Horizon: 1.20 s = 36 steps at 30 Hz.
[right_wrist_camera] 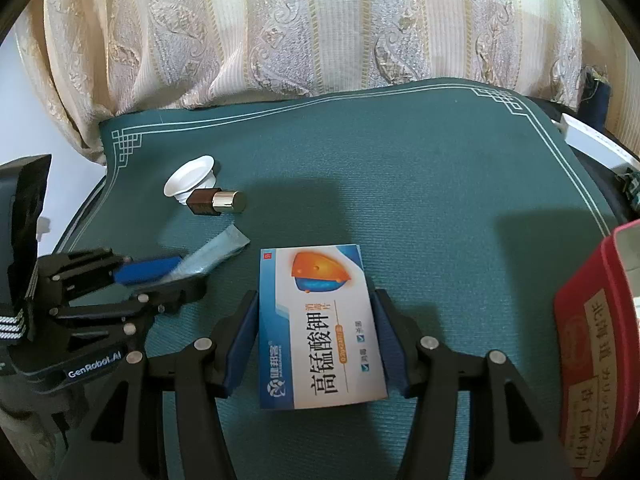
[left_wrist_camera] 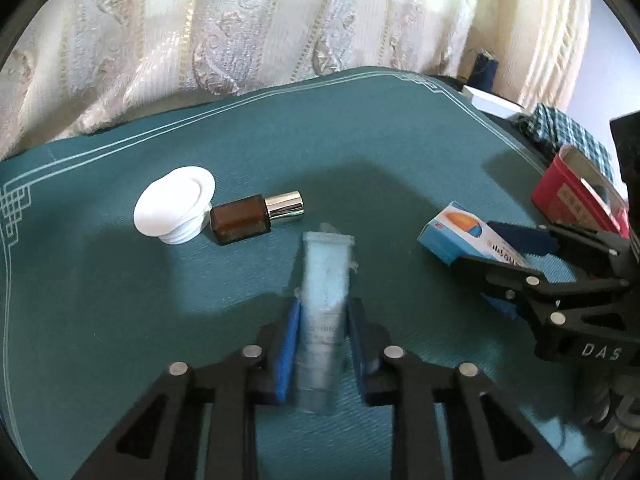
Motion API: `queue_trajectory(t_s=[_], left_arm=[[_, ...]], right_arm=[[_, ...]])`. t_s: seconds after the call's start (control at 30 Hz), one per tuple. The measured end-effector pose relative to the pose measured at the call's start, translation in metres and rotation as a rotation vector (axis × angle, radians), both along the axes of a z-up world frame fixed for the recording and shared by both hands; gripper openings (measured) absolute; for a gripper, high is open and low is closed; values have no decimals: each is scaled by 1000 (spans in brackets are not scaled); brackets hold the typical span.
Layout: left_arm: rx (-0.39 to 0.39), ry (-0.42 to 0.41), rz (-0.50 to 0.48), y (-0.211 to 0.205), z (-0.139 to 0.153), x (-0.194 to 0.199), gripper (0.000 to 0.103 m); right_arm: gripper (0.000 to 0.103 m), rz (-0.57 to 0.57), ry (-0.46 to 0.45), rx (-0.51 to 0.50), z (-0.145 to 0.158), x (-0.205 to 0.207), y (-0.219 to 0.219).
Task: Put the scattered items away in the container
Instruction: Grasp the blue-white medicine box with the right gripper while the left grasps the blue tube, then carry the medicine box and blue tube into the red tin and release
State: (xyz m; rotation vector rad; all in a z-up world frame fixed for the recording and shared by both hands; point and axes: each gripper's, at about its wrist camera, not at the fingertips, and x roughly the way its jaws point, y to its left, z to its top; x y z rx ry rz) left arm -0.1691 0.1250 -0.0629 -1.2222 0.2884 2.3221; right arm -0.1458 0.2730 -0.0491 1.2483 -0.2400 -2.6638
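Observation:
My left gripper (left_wrist_camera: 323, 312) is shut on a pale blue tube (left_wrist_camera: 325, 280) and holds it over the teal mat; the tube also shows in the right wrist view (right_wrist_camera: 212, 258). My right gripper (right_wrist_camera: 316, 304) is shut on a blue and white medicine box (right_wrist_camera: 320, 328), which the left wrist view shows at the right (left_wrist_camera: 464, 236). A brown bottle with a silver cap (left_wrist_camera: 252, 218) lies against a white cap (left_wrist_camera: 176, 208) at the mat's left. A red container (right_wrist_camera: 592, 360) stands open at the far right.
The teal mat (right_wrist_camera: 400, 168) covers the table, with patterned curtains (right_wrist_camera: 320, 20) behind it. A checked cloth (left_wrist_camera: 568, 132) and a white box (right_wrist_camera: 588, 140) lie beyond the mat's right edge.

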Motion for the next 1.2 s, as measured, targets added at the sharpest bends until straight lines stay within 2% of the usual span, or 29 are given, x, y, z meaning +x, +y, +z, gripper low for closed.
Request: queue_trajectory(t_s=[0.2, 0.47, 0.7, 0.9, 1.2], left_arm=[[110, -11, 99, -13, 2, 9, 24], [152, 35, 132, -16, 21, 31, 24], [185, 76, 144, -18, 44, 53, 24], [213, 101, 74, 18, 62, 75, 24], [286, 75, -123, 109, 80, 115, 24]], right_arm=[[59, -30, 24, -18, 3, 2, 6], [59, -48, 49, -48, 9, 5, 10], [59, -54, 126, -66, 41, 35, 10], [59, -100, 181, -79, 64, 81, 38], [59, -310, 246, -28, 88, 155, 139]])
